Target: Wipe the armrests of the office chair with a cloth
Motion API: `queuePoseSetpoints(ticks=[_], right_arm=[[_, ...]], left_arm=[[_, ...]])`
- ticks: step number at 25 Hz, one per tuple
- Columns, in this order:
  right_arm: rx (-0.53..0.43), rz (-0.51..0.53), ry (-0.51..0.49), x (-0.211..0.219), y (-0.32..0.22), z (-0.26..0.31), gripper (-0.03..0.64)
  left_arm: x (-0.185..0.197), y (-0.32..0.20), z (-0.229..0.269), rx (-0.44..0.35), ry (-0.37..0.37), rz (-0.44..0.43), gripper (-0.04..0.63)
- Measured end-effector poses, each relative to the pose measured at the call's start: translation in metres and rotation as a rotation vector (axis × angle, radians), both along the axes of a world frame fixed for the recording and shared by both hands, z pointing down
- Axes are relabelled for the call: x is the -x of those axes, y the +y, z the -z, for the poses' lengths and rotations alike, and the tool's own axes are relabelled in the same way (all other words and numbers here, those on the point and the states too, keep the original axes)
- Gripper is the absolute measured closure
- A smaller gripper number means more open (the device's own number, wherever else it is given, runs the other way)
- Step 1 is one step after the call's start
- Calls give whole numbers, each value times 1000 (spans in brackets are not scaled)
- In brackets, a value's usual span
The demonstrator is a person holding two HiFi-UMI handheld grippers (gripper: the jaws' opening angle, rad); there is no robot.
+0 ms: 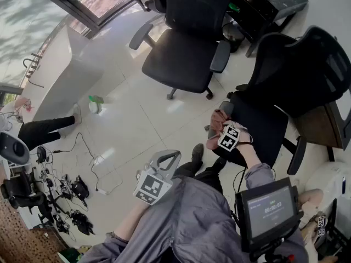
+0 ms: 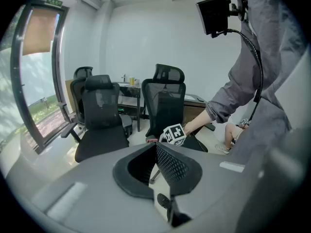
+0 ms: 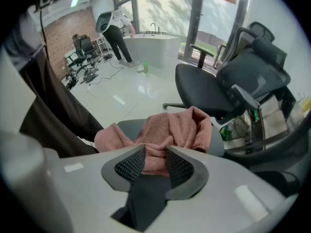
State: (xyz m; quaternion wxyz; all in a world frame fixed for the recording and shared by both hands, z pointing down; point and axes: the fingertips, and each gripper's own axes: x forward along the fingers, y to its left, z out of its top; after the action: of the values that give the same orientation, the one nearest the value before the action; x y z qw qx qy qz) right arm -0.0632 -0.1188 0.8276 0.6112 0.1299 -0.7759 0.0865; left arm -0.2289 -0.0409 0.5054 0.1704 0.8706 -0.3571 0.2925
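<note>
A pink cloth [image 1: 217, 119] lies bunched over the near armrest [image 1: 211, 131] of the black office chair [image 1: 285, 92] at the right. My right gripper [image 1: 224, 131] is shut on the cloth and rests on that armrest. In the right gripper view the cloth [image 3: 180, 127] fills the space between the jaws of the right gripper [image 3: 155, 152], and the dark armrest pad [image 3: 124, 125] shows beneath it. My left gripper [image 1: 166, 155] hangs over the floor left of the chair, apart from it. The left gripper [image 2: 156, 145] has its tips together and holds nothing.
A second black office chair [image 1: 184, 53] stands further off on the white tile floor. A person [image 1: 44, 127] bends by a white counter [image 1: 66, 64] at the left. Cables [image 1: 82, 185] lie on the floor, with a green bottle [image 1: 95, 103] beyond them. A dark desk [image 1: 269, 4] is at the far right.
</note>
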Motion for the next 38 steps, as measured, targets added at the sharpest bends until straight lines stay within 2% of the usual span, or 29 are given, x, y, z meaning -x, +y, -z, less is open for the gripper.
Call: queuePoseSetpoints(ticks=[3, 6, 8, 13, 18, 22, 24, 29, 33, 35, 38], right_arm=[[-36, 96, 7, 8, 6, 0, 491], [24, 152, 21, 14, 10, -5, 507], [70, 167, 21, 18, 12, -7, 547], [104, 128, -24, 16, 7, -1, 581], [11, 27, -37, -3, -45, 19, 584], [-18, 48, -73, -6, -82, 19, 584], [-22, 53, -42, -12, -95, 15, 584], [-39, 101, -89, -8, -103, 4, 584], [-23, 83, -44, -19, -87, 0, 586], [-25, 136, -35, -18, -64, 1, 586], [2, 234, -83, -3, -23, 3, 586]], left_arm=[[11, -5, 3, -9, 8, 24, 578], [18, -12, 0, -5, 4, 28, 578], [22, -13, -1, 0, 3, 33, 578], [19, -11, -1, 12, -5, 47, 578], [6, -3, 0, 29, -11, 100, 578], [-14, 12, -1, 59, -24, 164, 578], [-22, 20, 1, 66, -37, 208, 578], [-43, 35, -1, 76, -55, 293, 578], [-62, 36, 0, 55, -65, 333, 578], [-66, 32, 5, 27, -64, 353, 578], [-68, 26, 11, -9, -61, 378, 578]])
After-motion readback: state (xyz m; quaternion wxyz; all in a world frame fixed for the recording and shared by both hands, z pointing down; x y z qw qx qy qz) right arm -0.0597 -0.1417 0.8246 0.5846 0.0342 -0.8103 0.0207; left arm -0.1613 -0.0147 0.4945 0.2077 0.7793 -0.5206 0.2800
